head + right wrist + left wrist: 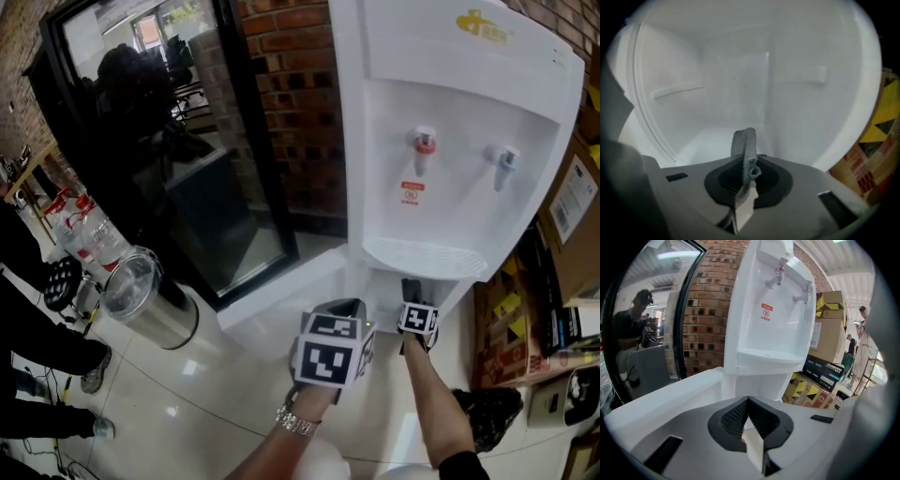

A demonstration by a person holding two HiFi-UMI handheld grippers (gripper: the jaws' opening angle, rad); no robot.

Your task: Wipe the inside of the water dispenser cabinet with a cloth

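Wiping step, as far as I can judge. The right claw [748, 163] is clamped tight on a strip of grey cloth [743, 140], which sticks up past the tips. It's poked into the cabinet [740, 84] at the bottom of the dispenser [450, 141], with the white back wall and floor straight ahead. I can't tell whether the cloth is touching anything yet.

To do this well, I'd push in until the free end of the cloth folds flat against a wall. Then drag in long overlapping strokes: back panel first, then the sides, floor last. Only a small tuft is exposed, so go slowly and angle the claw so that fabric, not plastic, meets the wall. The little ledges on the side walls probably need their own pass.

Pose: the right forearm [436, 394] runs straight ahead and down into the opening. The left claw [748, 401] is closed with nothing in it. It's parked just outside, beside the right one, over what looks like the open door [670, 394], and it points up at the dispenser front.
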